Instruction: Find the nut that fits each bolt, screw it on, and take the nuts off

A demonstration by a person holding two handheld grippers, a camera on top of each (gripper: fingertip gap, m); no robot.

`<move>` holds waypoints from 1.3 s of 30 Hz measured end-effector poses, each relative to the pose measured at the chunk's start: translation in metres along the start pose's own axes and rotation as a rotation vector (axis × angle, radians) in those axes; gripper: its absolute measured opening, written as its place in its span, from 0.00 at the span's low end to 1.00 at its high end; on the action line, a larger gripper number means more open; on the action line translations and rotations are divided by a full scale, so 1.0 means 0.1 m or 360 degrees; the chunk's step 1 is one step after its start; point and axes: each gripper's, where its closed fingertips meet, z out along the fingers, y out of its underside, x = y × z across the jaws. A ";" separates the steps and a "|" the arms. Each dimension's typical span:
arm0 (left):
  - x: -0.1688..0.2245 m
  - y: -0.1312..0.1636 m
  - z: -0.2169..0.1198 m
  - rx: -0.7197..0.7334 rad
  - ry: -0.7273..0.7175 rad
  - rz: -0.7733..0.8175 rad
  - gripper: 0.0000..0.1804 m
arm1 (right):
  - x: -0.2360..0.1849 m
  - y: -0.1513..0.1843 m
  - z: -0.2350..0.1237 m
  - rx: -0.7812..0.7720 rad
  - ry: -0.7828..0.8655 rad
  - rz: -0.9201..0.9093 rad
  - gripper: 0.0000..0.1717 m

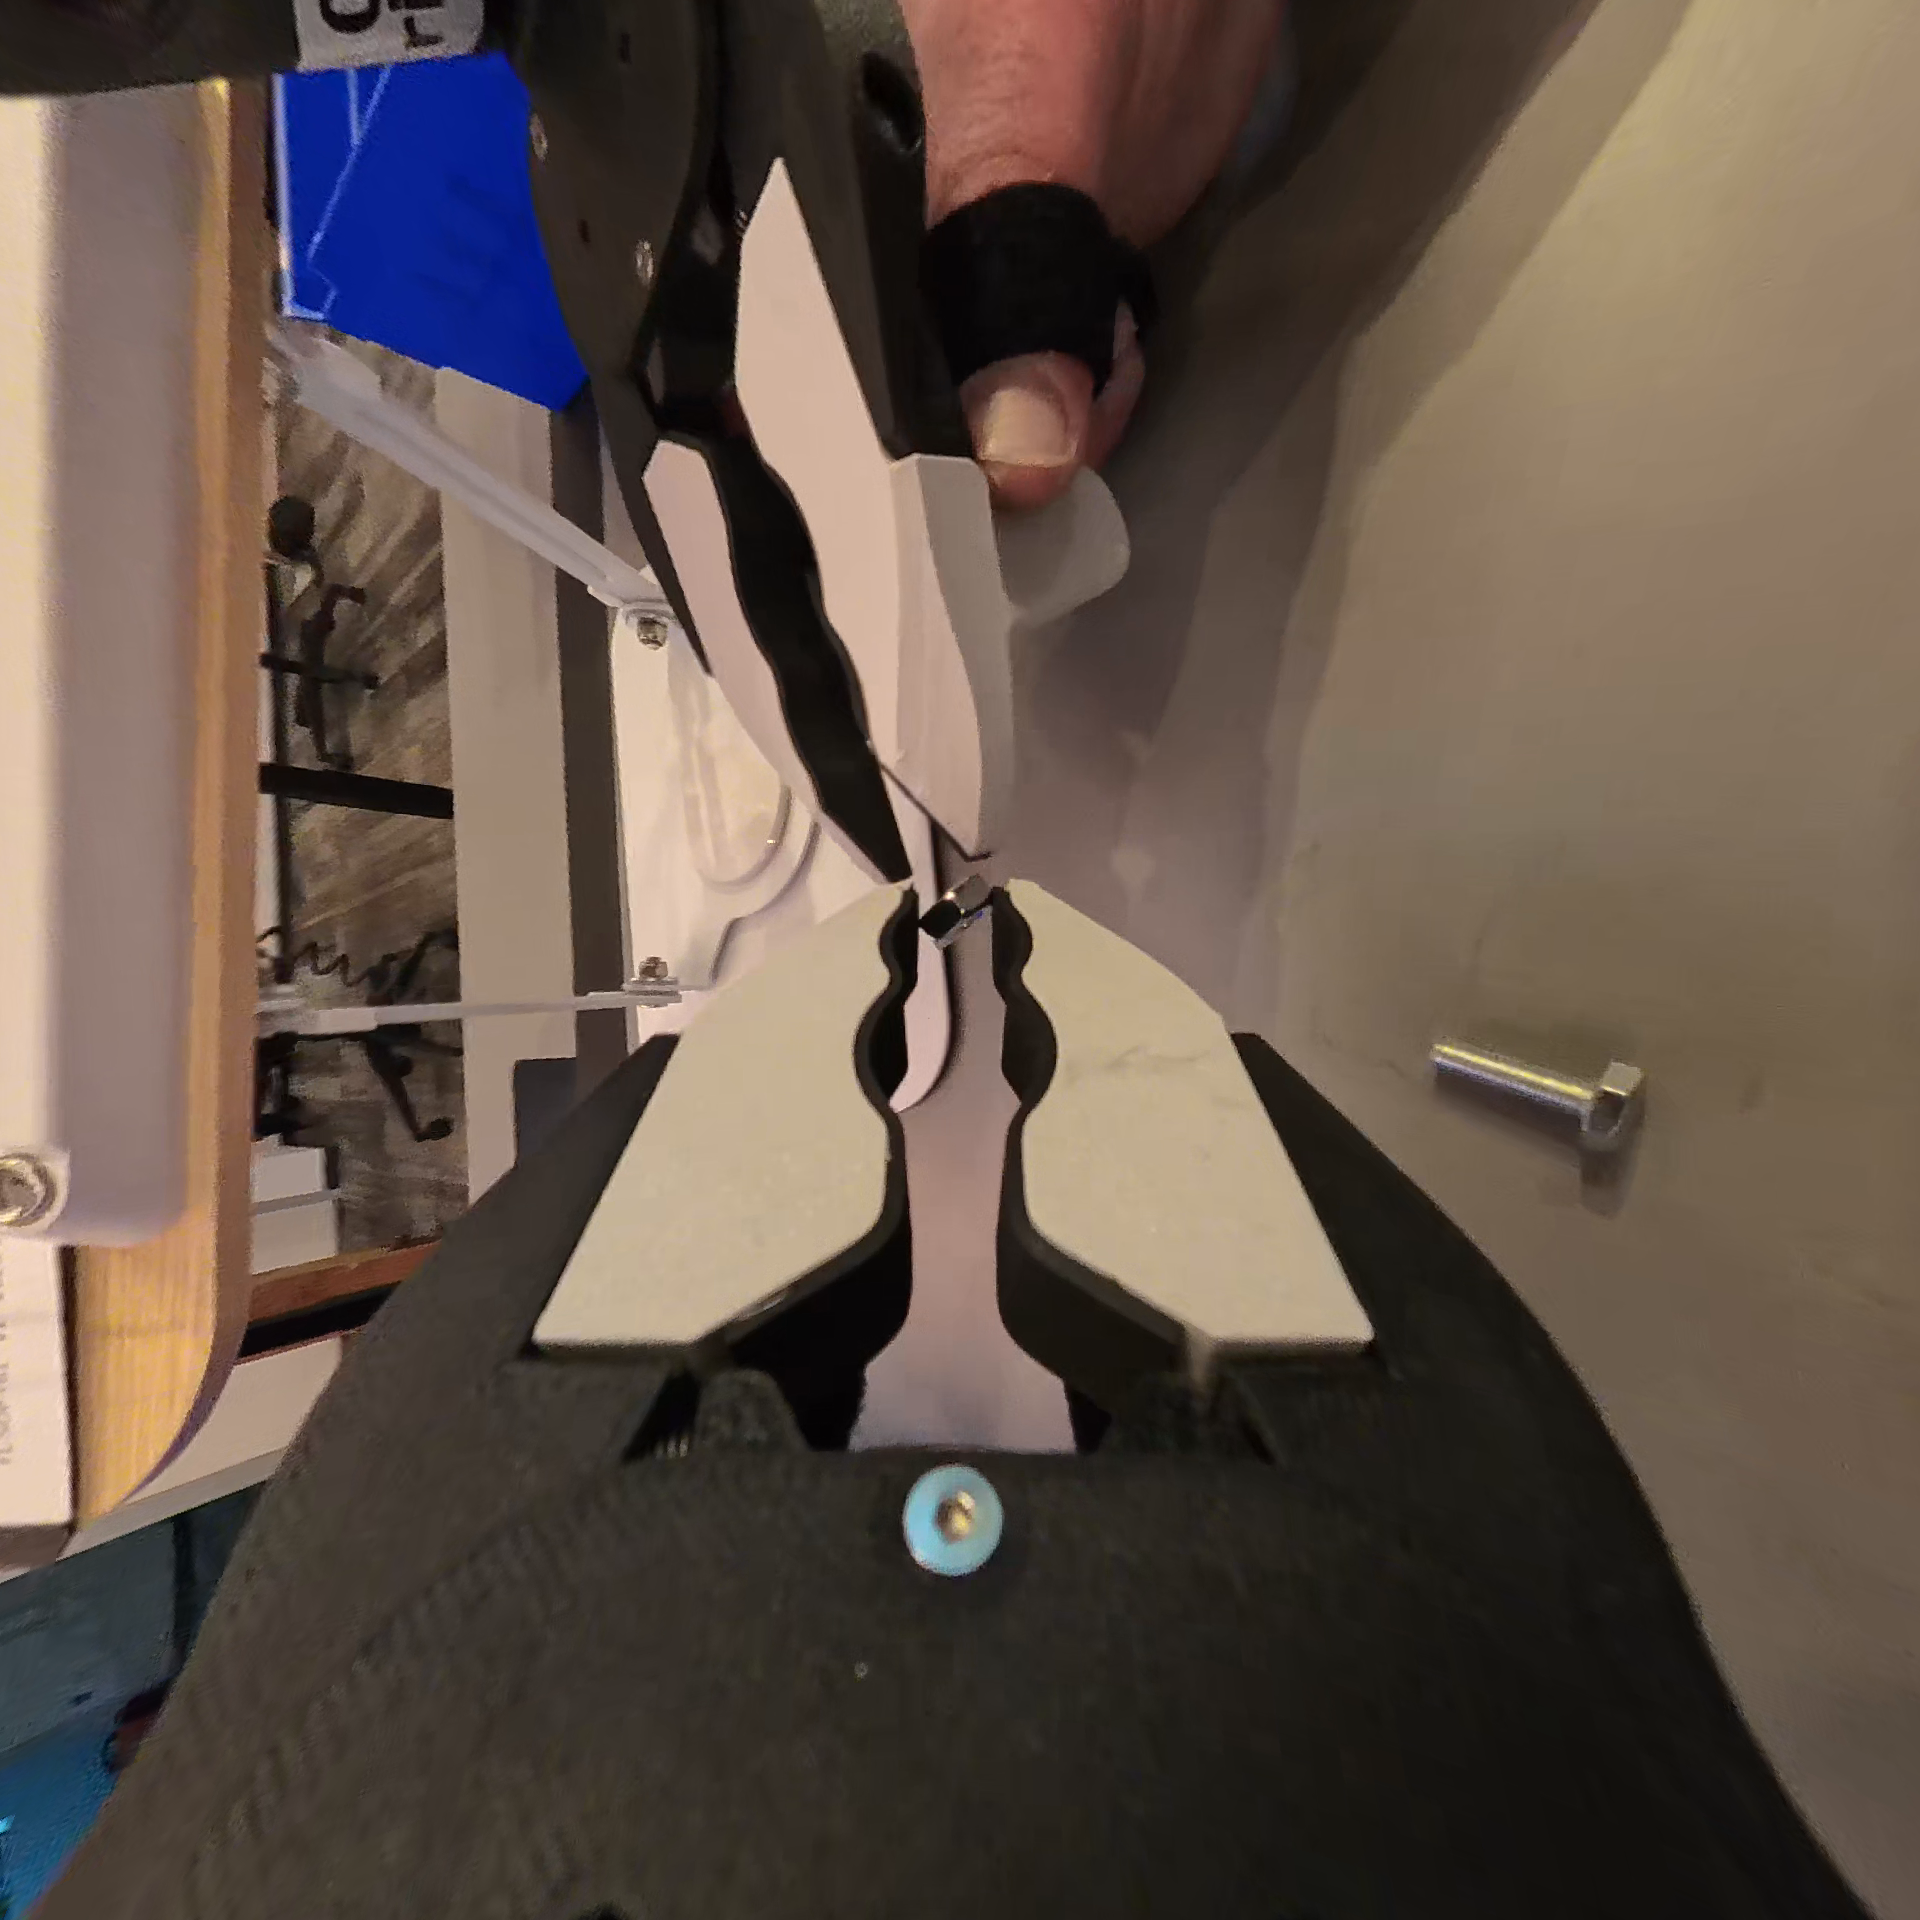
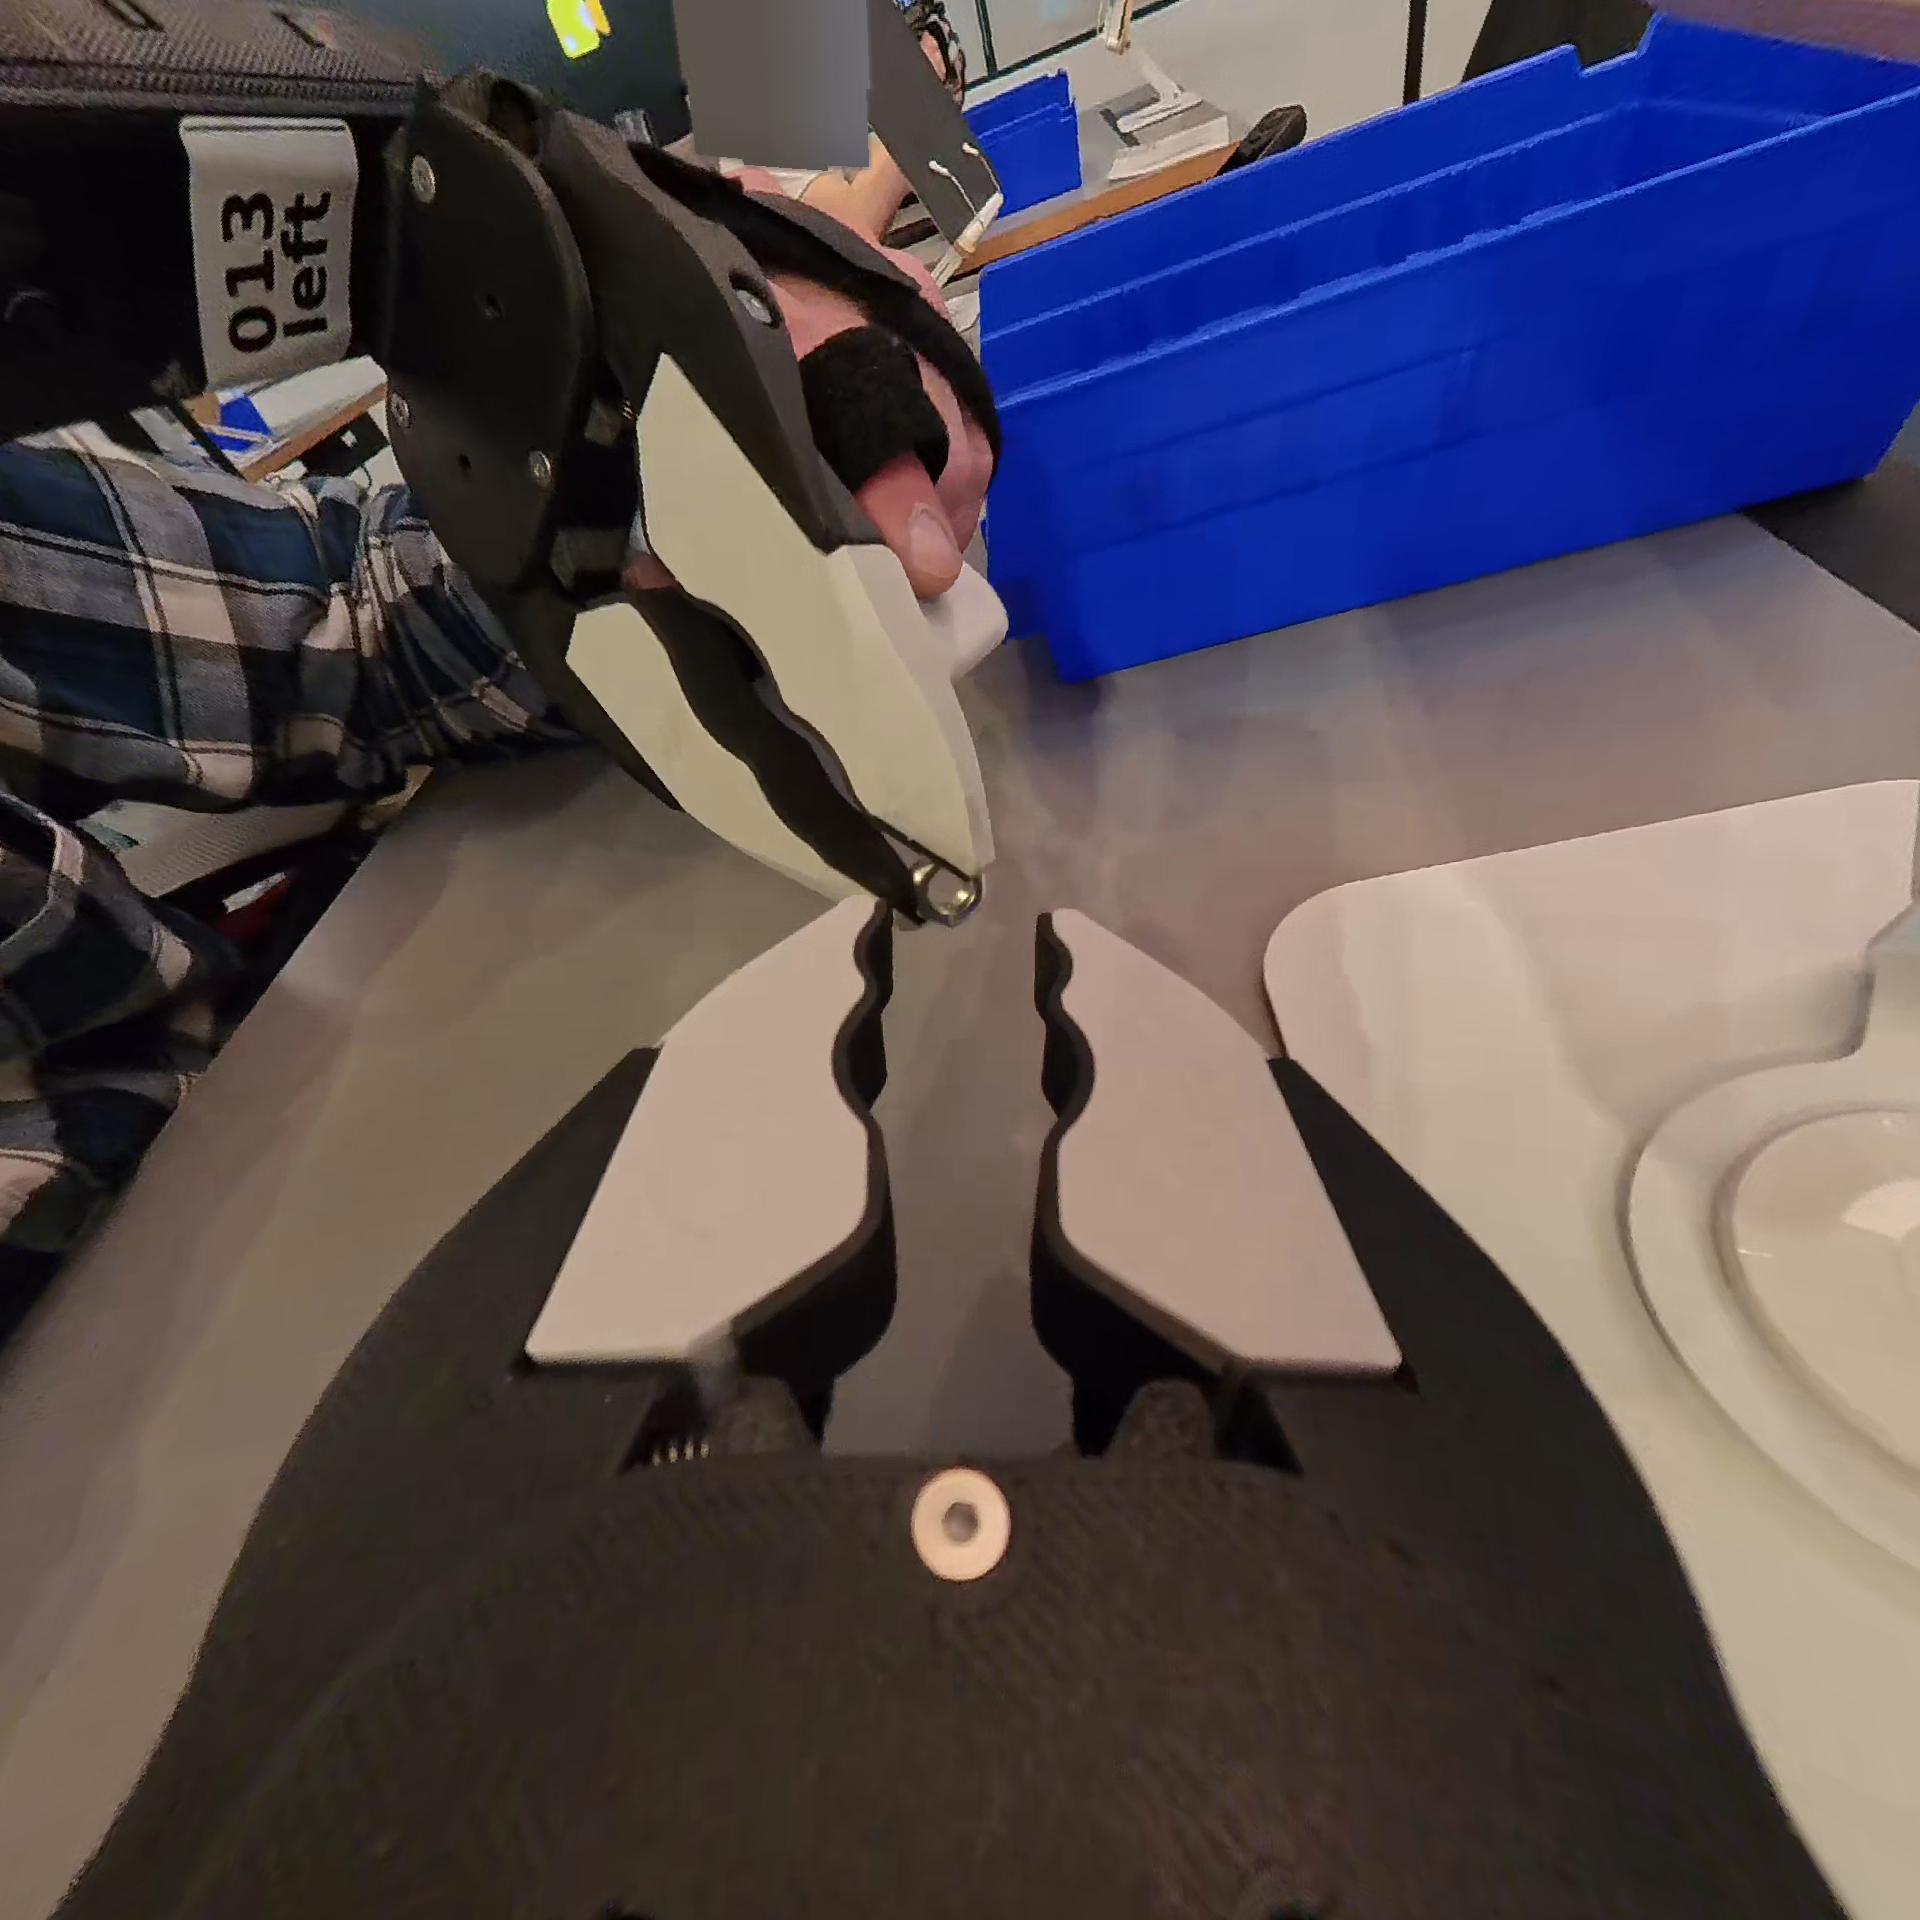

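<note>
Pinching a small silver nut (image 1: 958, 910) right at its tips, your left gripper (image 1: 956, 914) has both pads pressed onto it, so the nut sits up in the air at the very front of the fingers. From the other camera you can see the same nut (image 2: 948, 896) with its hole facing out, clamped between those tips. Your right gripper (image 2: 961, 935) is spread apart with nothing between its fingers; its left fingertip sits just beside the nut. A silver bolt (image 1: 1538, 1091) lies on its side on the grey table (image 1: 1558, 727), off to the right of the nut and well apart from it. A white tray (image 2: 1455, 987) with a clear dish on it rests on the table to the right of the nut in the right wrist view, and a blue bin (image 2: 1455, 364) stands behind the nut, farther back on the table.
</note>
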 end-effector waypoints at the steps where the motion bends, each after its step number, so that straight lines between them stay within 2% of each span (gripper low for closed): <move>1: -0.02 0.00 0.00 -0.0002 -0.0031 0.0021 0.07 | 0.00 0.00 0.00 -0.0003 -0.0007 0.0010 0.15; 5: 0.08 0.03 0.05 -0.0040 0.0048 0.0027 0.07 | 0.00 0.00 0.00 0.0000 -0.0015 0.0029 0.15; 11: 0.54 0.19 0.14 -0.0146 0.0506 -0.0080 0.07 | 0.08 -0.08 -0.09 0.0114 -0.0017 0.0148 0.12; 15: 0.72 0.24 0.18 -0.0160 0.0699 -0.0196 0.07 | 0.08 -0.08 -0.09 0.0118 -0.0021 0.0161 0.11; 22: 0.76 0.23 0.18 -0.0147 0.0783 -0.0315 0.08 | 0.04 -0.05 -0.06 0.0068 -0.0015 0.0101 0.11; 32: 0.72 0.29 0.14 -0.0209 0.0775 -0.0362 0.24 | 0.03 -0.02 -0.03 0.0033 -0.0004 0.0068 0.11; 39: 0.65 0.27 -0.08 -0.0264 0.0736 -0.0403 0.25 | 0.03 -0.02 -0.02 0.0026 -0.0005 0.0065 0.11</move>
